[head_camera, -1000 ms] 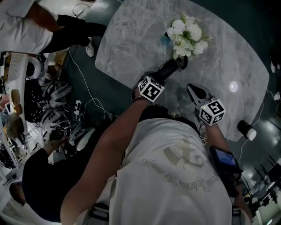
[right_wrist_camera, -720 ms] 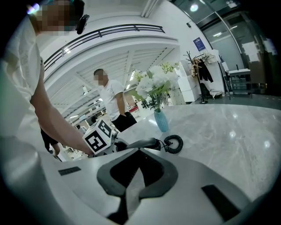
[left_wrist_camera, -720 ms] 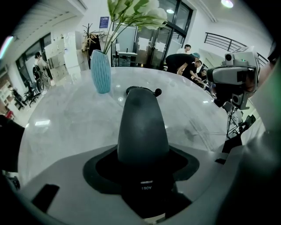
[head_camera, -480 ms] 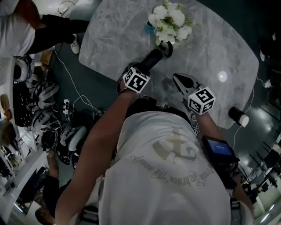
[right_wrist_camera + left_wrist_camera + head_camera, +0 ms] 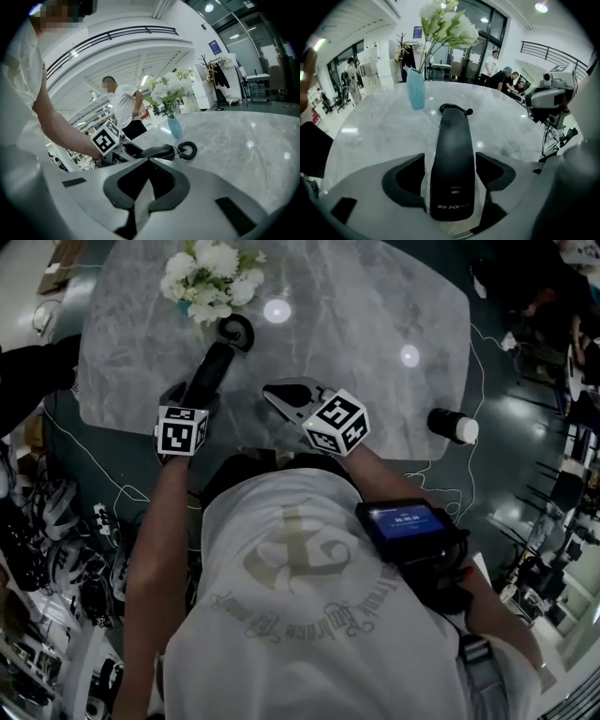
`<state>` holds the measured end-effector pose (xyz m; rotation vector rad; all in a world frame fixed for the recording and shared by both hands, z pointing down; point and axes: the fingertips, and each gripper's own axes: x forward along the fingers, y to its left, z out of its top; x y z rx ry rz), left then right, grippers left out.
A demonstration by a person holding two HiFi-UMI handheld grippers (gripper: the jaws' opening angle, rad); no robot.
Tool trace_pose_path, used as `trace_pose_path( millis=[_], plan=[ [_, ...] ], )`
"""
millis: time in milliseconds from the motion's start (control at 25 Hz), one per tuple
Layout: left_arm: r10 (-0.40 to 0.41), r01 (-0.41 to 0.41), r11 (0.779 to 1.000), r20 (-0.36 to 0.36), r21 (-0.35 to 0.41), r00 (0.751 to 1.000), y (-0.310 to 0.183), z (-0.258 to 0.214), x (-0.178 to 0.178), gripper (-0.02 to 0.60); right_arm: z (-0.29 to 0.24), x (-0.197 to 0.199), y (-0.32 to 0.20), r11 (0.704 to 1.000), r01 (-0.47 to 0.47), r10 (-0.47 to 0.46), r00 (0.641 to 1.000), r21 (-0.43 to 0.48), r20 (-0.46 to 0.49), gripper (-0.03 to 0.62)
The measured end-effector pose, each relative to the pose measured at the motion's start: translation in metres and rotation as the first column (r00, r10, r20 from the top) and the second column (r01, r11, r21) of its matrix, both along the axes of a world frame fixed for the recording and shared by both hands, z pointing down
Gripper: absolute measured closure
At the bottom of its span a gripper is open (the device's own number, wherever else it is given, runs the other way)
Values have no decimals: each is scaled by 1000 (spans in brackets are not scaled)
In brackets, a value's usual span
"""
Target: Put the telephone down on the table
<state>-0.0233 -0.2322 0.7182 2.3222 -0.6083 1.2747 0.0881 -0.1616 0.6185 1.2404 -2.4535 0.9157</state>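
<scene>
The black telephone handset (image 5: 208, 376) lies lengthwise on the grey marble table (image 5: 375, 324), its coiled cord (image 5: 236, 332) curled at the far end by the flowers. My left gripper (image 5: 195, 395) straddles the near end of the handset (image 5: 452, 159). Its jaws are opening, and a sliver of table shows on each side between the pads and the handset. My right gripper (image 5: 272, 393) hovers just to the right of it, shut and empty. From the right gripper (image 5: 143, 192) I see the handset (image 5: 157, 151) lying flat.
White flowers (image 5: 206, 282) in a teal vase (image 5: 416, 89) stand just beyond the handset. A black and white cylinder (image 5: 453, 426) sits off the table's right edge. Cables and gear (image 5: 56, 549) crowd the floor at left. People stand in the background.
The head view has swung, so the table and flowers now sit further left and up. The handset stays between the left jaws. The right gripper now sits closer beside the left one.
</scene>
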Motion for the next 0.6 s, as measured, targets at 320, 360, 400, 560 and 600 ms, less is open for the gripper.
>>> trace_pose_path(
  millis=[320,360,400,560,600],
  plan=[
    [-60,67,994,-94,83,994,-2,-34,-12,244,-3,-10,3,999,34,-35,999,24,9,579],
    [-71,79,993,-99,87,993,-1,-38,-15,244,-4,-11,3,999,40,-40,999,28,8,579],
    [-81,91,992,-106,91,991,0,-41,-17,244,-5,-13,3,998,45,-45,999,32,8,579],
    [-126,143,984,-153,105,980,8,-57,-25,245,-8,-19,6,997,67,-68,998,50,8,579],
    [-137,156,982,-167,107,976,8,-61,-28,245,-8,-21,4,996,76,-77,997,56,9,579]
  ],
)
